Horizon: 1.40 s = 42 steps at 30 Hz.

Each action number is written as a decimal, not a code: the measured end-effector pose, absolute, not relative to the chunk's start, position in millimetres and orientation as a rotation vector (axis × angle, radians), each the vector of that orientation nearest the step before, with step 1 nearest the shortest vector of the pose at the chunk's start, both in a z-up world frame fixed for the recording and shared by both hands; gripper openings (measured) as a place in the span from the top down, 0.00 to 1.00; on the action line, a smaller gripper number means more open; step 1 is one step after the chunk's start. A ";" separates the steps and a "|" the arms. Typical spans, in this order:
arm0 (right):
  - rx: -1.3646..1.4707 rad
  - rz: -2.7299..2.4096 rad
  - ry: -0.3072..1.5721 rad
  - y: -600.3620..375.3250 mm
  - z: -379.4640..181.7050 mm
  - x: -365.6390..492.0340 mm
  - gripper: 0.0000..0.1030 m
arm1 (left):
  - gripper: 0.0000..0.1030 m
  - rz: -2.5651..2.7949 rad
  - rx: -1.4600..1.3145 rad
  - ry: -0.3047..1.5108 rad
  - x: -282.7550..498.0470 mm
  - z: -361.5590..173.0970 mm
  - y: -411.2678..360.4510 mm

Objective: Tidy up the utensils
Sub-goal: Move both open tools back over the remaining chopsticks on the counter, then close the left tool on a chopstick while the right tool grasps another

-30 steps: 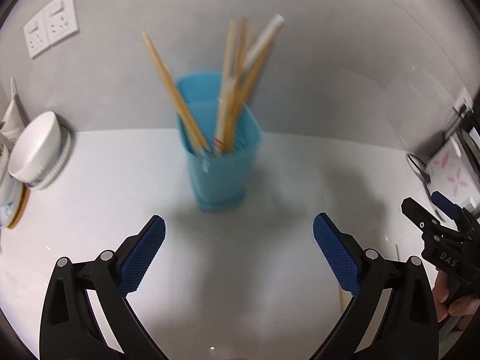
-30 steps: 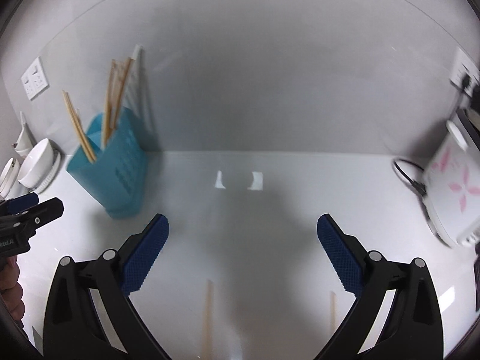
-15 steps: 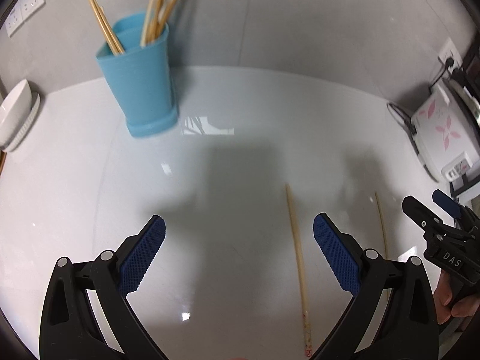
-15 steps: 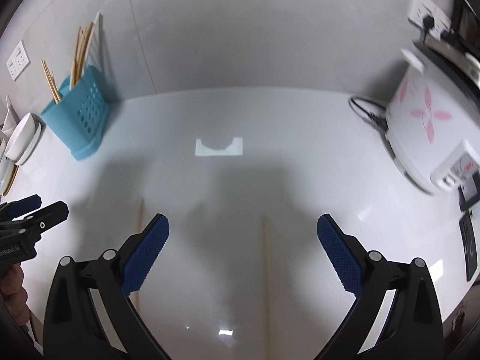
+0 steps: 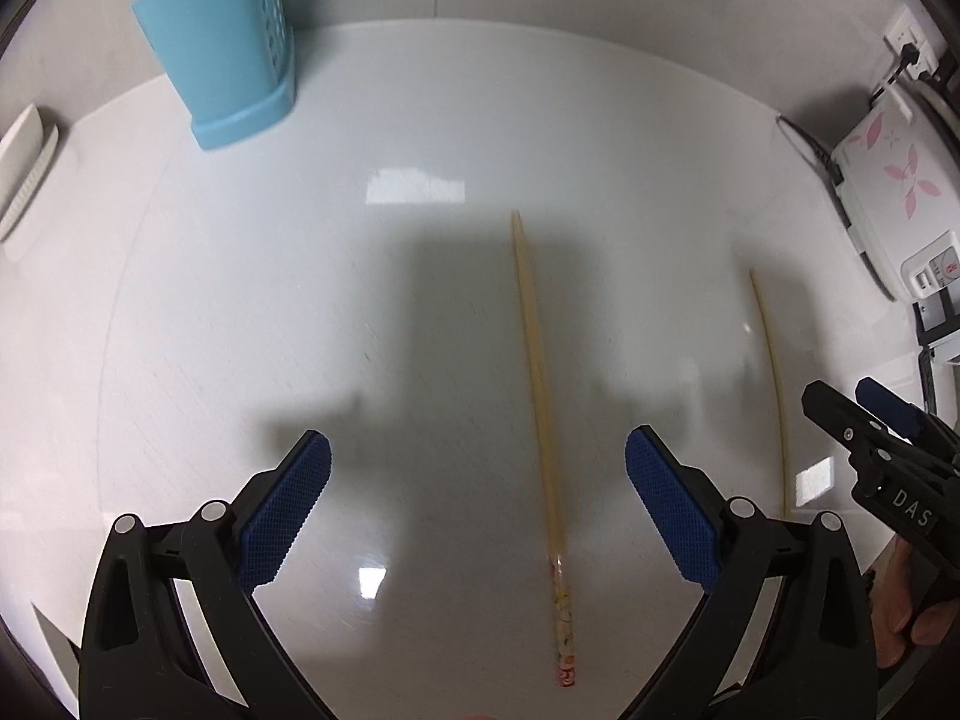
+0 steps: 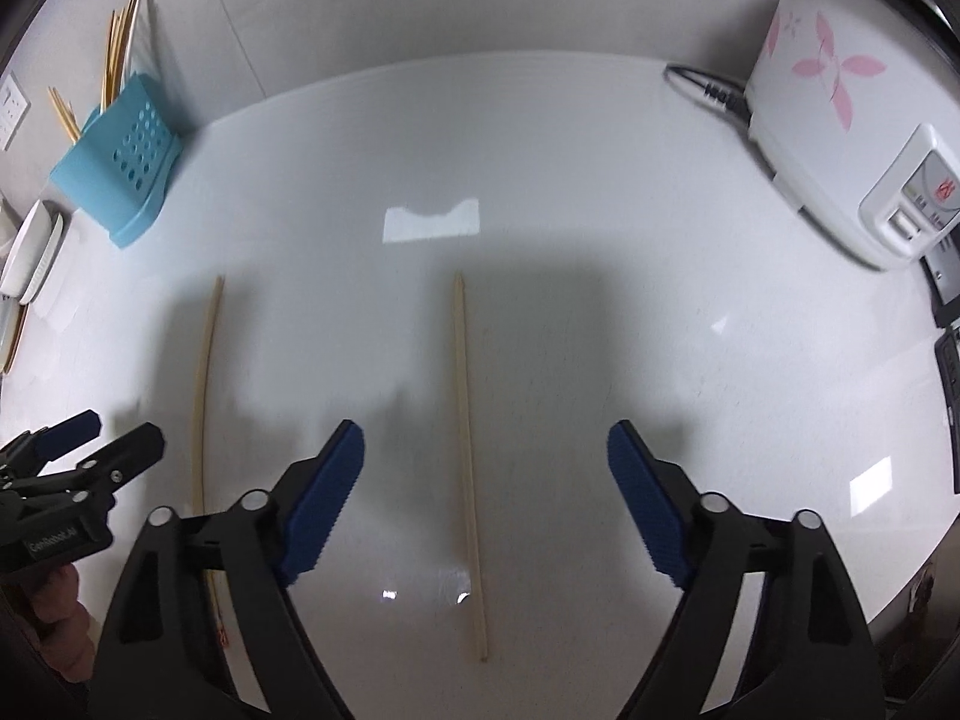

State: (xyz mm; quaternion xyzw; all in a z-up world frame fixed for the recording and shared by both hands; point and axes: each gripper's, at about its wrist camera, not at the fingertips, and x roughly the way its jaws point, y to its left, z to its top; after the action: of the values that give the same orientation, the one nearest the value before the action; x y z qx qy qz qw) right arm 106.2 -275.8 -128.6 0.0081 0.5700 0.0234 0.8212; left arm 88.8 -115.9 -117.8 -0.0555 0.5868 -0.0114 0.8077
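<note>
- a home kitchen counter: white glossy worktop (image 6: pixel 600 180) against a grey wall
- blue utensil holder (image 5: pixel 222 42) with chopsticks
- flowered rice cooker (image 6: pixel 840 138), plugged in
- stacked white dishes (image 6: pixel 30 252)

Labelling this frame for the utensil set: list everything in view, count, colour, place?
chopsticks on counter: 2, pale wood, lying apart, roughly parallel, one under each gripper; second one
utensil holder: 1, blue, far left by the wall, upright
chopsticks in holder: several, wood, standing
bowl: 1, white, left edge
rice cooker: 1, white with pink flowers, far right
wall sockets: white, on wall
counter: 1, white, glossy
left gripper: black with blue pads, open, nothing held
right gripper: black with blue pads, closing, chopstick between the pads, untouched
</note>
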 end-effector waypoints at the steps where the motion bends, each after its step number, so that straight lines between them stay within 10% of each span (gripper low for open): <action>1: 0.010 0.052 1.221 -275.3 -130.4 105.7 0.30 | 0.07 -0.020 -0.111 1.259 87.7 -119.8 -118.7; 13: -0.031 0.053 1.324 -262.1 -145.4 105.6 0.61 | 0.26 0.030 -0.055 1.341 86.3 -140.0 -136.5; 28: -0.039 0.047 1.399 -249.5 -158.0 110.7 0.91 | 0.93 0.035 -0.054 1.406 92.2 -136.5 -128.9; 42: -0.004 0.039 1.364 -246.7 -147.4 116.5 0.97 | 0.94 0.016 -0.098 1.375 82.5 -121.7 -97.5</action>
State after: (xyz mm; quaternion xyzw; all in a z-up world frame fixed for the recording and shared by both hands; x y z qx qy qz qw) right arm 116.5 -246.7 -147.4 -0.0018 0.6301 0.0179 0.7763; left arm 82.5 -97.5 -121.7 -0.0453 0.6345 0.0075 0.7715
